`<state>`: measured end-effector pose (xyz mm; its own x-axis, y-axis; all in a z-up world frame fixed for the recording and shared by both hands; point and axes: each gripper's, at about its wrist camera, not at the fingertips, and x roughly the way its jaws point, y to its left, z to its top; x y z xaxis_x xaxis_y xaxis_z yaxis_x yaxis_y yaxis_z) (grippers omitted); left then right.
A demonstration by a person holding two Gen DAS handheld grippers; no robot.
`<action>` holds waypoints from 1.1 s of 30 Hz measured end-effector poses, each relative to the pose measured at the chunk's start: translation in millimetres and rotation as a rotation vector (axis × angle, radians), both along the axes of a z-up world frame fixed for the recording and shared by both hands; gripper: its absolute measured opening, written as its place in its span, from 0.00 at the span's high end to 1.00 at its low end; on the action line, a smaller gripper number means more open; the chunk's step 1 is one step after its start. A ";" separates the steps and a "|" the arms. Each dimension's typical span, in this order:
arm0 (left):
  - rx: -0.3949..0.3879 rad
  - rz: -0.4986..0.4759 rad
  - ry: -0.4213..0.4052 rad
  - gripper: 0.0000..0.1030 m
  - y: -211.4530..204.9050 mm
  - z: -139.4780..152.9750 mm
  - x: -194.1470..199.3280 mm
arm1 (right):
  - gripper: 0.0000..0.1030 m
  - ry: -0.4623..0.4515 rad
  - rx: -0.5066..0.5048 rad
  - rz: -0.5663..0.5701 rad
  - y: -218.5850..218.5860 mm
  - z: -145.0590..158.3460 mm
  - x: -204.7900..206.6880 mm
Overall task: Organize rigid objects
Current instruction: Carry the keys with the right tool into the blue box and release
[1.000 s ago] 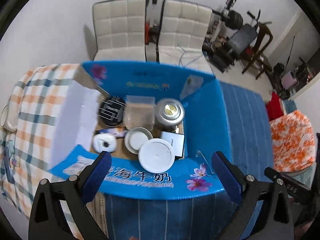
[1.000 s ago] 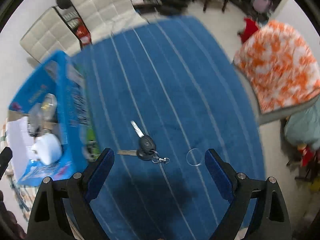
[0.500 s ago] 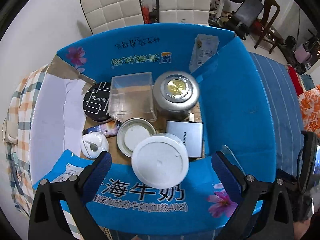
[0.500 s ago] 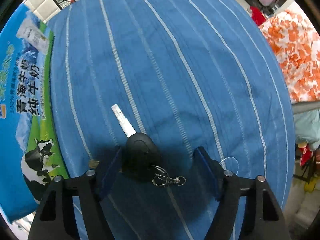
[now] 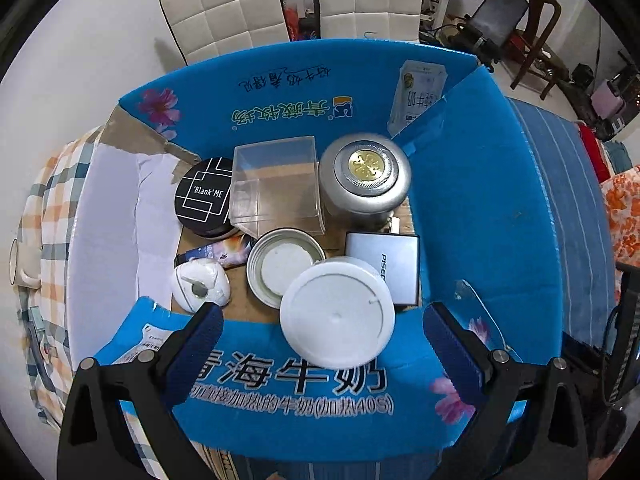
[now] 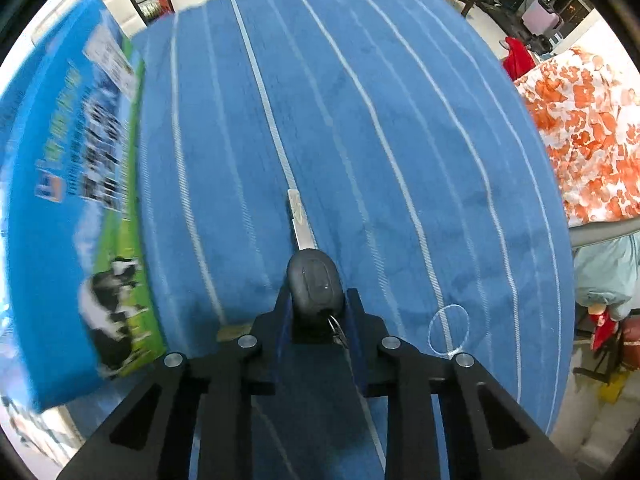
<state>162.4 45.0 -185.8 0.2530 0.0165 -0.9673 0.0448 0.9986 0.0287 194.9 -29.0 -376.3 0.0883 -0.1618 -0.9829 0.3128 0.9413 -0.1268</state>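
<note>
right gripper (image 6: 318, 300): jaws clamped on key (image 6: 314, 280) fob, blade at 12, ready to carry.
left gripper (image 5: 322, 320): jaws apart, empty, over box (image 5: 480, 208) to steady it.
box: 9 o'clock of key, nearly full.

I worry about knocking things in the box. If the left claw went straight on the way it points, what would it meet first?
Most likely the white round lid, which sits highest between the open left claw, above the blue box. Depth is unclear.
</note>
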 end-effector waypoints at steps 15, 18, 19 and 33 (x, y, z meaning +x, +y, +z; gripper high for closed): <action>-0.113 0.033 -0.135 0.00 30.0 98.2 -14.6 | 0.90 -0.303 0.105 0.138 51.9 173.8 0.8; -0.130 0.054 -0.156 0.00 42.8 110.5 -13.6 | 0.90 -0.352 0.154 0.187 69.3 201.6 10.6; -0.139 0.062 -0.161 0.00 48.6 114.2 -12.1 | 0.90 -0.359 0.164 0.204 74.1 206.5 15.0; -0.054 0.171 -0.101 0.00 105.5 55.3 12.0 | 0.90 -0.185 0.198 0.269 127.6 83.4 64.4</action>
